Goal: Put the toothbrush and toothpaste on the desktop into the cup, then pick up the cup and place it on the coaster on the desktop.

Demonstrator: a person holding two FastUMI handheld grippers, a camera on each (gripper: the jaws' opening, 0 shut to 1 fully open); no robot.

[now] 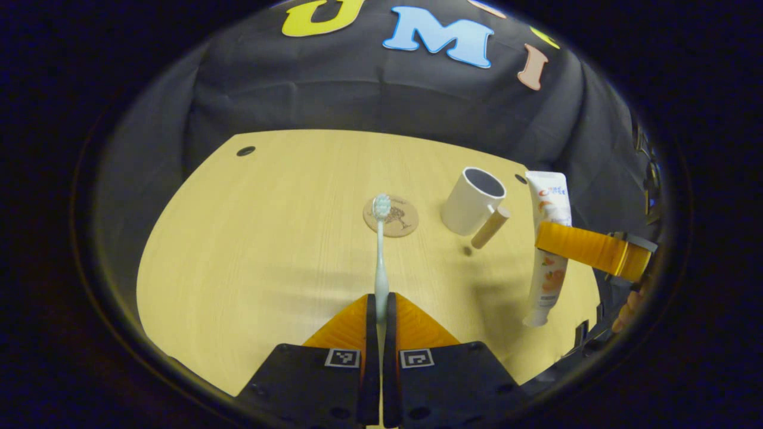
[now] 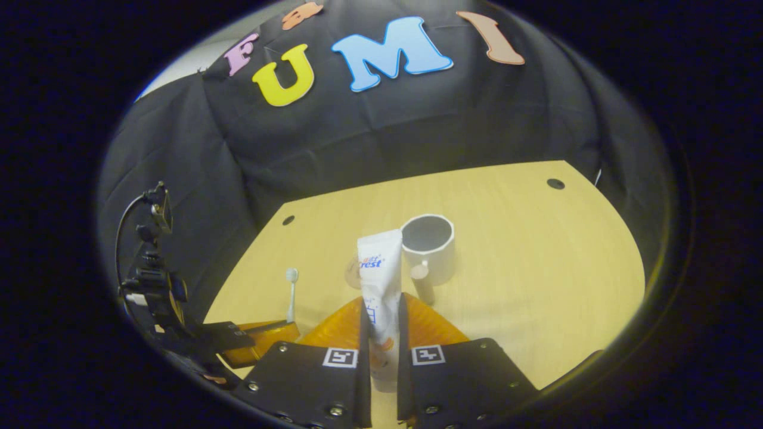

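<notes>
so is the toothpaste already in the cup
No, the toothpaste is clamped upright in the right gripper, and the cup beyond it looks empty.

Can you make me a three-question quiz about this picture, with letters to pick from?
1. Where is the toothbrush?
A. inside the cup
B. held up in the left hand-held gripper
C. lying flat on the coaster

2. What colour is the cup?
A. white
B. red
C. green

3. What is in the cup right now?
A. the toothpaste
B. the toothbrush
C. nothing

Answers:
1 B, its handle is squeezed between the fingers and its bristles point up.
2 A, its wall looks white in both views.
3 C, the right gripper view looks into it and it is bare; the toothpaste is gripped in the right hand-held gripper. The coaster on the table is bare too.
</notes>
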